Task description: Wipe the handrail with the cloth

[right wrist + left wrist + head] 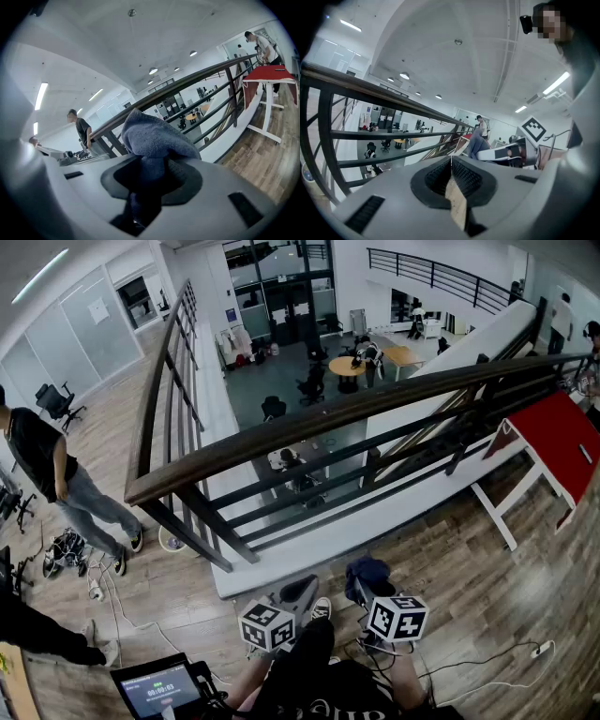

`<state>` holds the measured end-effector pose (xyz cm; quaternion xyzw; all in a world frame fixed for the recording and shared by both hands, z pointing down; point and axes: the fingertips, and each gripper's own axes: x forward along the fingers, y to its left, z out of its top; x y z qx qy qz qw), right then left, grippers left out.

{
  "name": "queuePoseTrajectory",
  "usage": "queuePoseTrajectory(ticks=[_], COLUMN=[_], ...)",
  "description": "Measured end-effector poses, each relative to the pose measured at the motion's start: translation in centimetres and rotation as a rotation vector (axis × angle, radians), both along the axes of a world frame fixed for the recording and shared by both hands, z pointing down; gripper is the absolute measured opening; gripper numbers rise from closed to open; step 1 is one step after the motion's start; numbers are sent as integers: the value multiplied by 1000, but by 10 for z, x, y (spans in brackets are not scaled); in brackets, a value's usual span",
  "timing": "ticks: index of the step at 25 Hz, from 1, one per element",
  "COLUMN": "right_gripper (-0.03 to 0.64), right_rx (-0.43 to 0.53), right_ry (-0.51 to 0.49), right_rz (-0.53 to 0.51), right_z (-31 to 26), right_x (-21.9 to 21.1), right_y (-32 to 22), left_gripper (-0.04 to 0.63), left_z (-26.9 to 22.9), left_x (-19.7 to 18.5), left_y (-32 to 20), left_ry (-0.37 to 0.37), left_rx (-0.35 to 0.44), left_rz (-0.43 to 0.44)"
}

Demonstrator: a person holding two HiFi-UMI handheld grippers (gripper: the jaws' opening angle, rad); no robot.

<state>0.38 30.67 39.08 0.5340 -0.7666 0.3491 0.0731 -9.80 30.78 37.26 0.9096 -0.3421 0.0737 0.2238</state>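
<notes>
Cloth in your right gripper, handrail ahead and not yet touched.

The handrail (pixel 319 423) runs from near left to far right. It is a flat dark top strip over slim dark bars, probably wood on metal, though the wide lens blurs the grain. It is stiff and should take firm pressure. The blue cloth (pixel 154 136), near you and apart from the rail, is soft, fuzzy, light and floppy. Your right gripper (pixel 150 173) clamps its lower fold, a deep hold that suits wiping. Your left gripper (pixel 451 173) is closed on nothing.
</notes>
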Motion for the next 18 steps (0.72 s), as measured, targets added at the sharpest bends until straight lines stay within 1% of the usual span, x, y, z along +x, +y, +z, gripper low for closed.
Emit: queuePoseTrajectory(ticks=[5, 12, 18], right_gripper=[109, 109, 109], right_rx=[1, 4, 36], right_ry=[10, 71, 95], right_rz=[-5, -43, -58], right_z=[-3, -14, -32], right_x=[-10, -36, -56], right_y=[-63, -152, -226], left_gripper=[0, 0, 0], left_z=[0, 3, 8], left_x=[-8, -28, -42], left_y=[-67, -161, -222], left_ry=[-6, -18, -12], left_rx=[5, 2, -6], left_rz=[6, 16, 23])
